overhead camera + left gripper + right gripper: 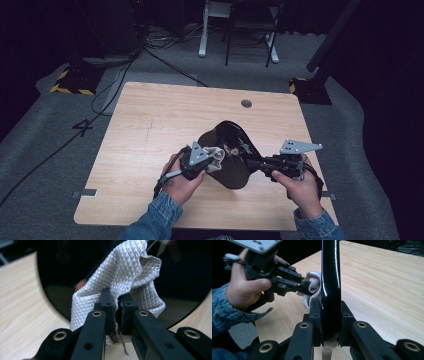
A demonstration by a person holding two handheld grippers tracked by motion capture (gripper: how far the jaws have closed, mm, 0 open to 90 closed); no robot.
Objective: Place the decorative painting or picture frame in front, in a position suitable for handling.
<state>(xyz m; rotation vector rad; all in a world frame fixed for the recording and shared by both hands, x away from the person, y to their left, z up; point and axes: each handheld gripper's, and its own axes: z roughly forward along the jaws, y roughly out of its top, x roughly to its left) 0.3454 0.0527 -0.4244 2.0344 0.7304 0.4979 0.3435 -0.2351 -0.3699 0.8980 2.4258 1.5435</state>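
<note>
The tray [235,150] is black and glossy, so its lower edge melts into shadow in the high view, and its painted pattern is too small to read. The right hand-held gripper [331,312] clamps the tray's rim and holds it on edge above the counter [150,130]. The left hand-held gripper [117,305] has its jaws closed tight on a white cloth [125,277], pressed against the tray's face; part of the cloth is hidden behind the jaws. The counter is light wood. Around it lies grey floor [45,130] with cables [107,85]; the room behind is dark.
</note>
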